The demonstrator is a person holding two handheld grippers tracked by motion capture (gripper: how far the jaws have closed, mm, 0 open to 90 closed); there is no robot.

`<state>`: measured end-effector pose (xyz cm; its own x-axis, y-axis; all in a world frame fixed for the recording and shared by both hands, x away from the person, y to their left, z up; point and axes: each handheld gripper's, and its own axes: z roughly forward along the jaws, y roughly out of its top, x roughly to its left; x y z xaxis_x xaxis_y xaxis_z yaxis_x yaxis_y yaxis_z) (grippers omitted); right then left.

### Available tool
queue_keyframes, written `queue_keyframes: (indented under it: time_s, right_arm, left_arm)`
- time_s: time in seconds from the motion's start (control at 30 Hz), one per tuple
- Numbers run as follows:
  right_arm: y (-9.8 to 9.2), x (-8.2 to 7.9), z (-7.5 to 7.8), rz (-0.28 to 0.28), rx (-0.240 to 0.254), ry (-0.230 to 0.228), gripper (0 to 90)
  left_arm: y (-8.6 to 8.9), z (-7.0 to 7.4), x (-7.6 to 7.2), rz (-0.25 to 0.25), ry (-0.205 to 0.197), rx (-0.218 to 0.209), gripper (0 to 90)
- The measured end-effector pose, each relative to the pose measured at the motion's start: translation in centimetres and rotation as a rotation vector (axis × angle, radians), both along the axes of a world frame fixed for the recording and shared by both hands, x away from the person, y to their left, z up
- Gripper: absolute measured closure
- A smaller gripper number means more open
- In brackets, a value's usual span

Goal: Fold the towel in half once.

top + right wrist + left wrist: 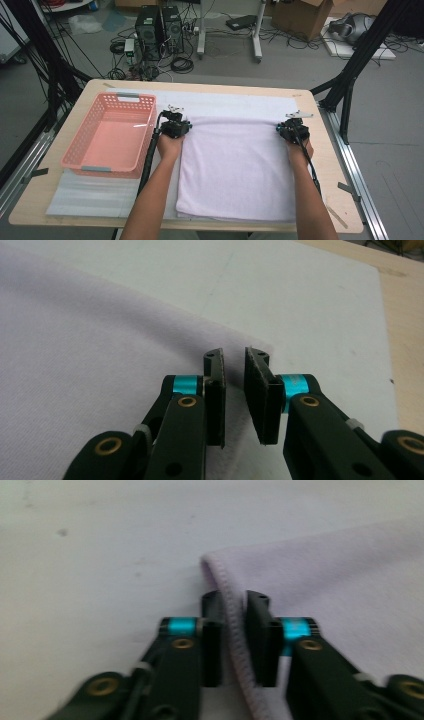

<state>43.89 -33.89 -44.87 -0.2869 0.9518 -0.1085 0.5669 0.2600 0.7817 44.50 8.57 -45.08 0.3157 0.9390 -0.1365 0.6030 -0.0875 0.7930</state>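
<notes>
High view: your table [320, 210] is a pale wooden top with rounded corners, and most of it lies under a white mat [225, 100] that reaches from the far edge almost to the near one. On that mat the lilac towel [235, 170] lies flat as a folded rectangle, right of centre, its far edge running between your two hands. To its left a pink slatted basket [80, 150] with grey handles stands on the mat, just beside your left forearm.

Your left gripper [176, 126] sits at the towel's far left corner. In the left gripper view its jaws stand a narrow gap apart with the towel's stitched hem [235, 635] running up between them; the pads do not press on it.

Your right gripper [292, 129] sits at the far right corner. In the right gripper view the jaws are likewise narrowly parted over the corner of the towel [100, 365], with white mat [300, 305] beyond and a strip of bare wood at the right. The cloth is not pinched.

Around the table the floor is grey. Beyond the far edge stand two black computer towers [160, 27] among loose cables, a white stand's legs [257, 35] and a cardboard box [305, 17]. Black frame struts [355, 65] rise at both sides, and metal rails run along the table's flanks.
</notes>
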Motion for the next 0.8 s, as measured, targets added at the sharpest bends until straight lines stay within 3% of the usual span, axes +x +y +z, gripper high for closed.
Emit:
queue_keyframes:
  time_s: [0.03, 0.13, 0.2, 0.3, 0.37, 0.43, 0.5, 0.57, 0.67, 0.73, 0.8]
  right_arm:
    - [-0.2, -0.1, 0.2, -0.013, 0.008, -0.004, 77.9]
    - [-1.4, -1.0, 1.2, -0.017, 0.099, -0.033, 76.8]
    - [-1.8, -1.3, 1.7, 0.017, 0.151, -0.014, 74.1]
    - [-1.9, -2.1, 2.4, 0.069, 0.183, 0.003, 71.0]
    - [-1.8, -2.7, 3.0, 0.109, 0.205, 0.03, 70.2]
    - [-1.7, -3.4, 3.6, 0.147, 0.214, 0.04, 70.6]
    - [-1.3, -4.4, 4.2, 0.187, 0.205, 0.035, 78.7]
    - [-1.0, -5.4, 4.5, 0.229, 0.199, 0.041, 79.9]
    - [-0.9, -6.9, 4.2, 0.278, 0.201, 0.067, 79.9]
    - [-1.0, -7.9, 3.5, 0.302, 0.208, 0.089, 79.3]
    - [-1.0, -9.1, 2.8, 0.313, 0.183, 0.116, 77.6]
  left_arm:
    - [0.2, 0.0, 0.0, -0.006, -0.001, -0.003, 64.2]
    - [0.3, 0.4, -0.5, -0.068, -0.008, -0.007, 57.8]
    - [-0.1, 0.8, -0.8, -0.105, -0.019, -0.025, 55.2]
    - [-0.8, 1.6, -1.7, -0.181, -0.048, -0.046, 54.8]
    - [-1.2, 1.9, -2.4, -0.229, -0.075, -0.049, 61.1]
    - [-1.3, 1.8, -3.3, -0.252, -0.108, -0.036, 78.3]
    - [-1.1, 1.6, -3.8, -0.245, -0.083, -0.058, 83.5]
    - [-0.7, 1.4, -4.5, -0.229, -0.093, -0.082, 82.8]
    - [-0.5, 1.4, -5.2, -0.261, -0.034, -0.083, 75.7]
    - [-0.5, 1.5, -5.9, -0.257, -0.063, -0.118, 71.4]
    - [-0.6, 1.5, -6.7, -0.27, -0.053, -0.108, 71.4]
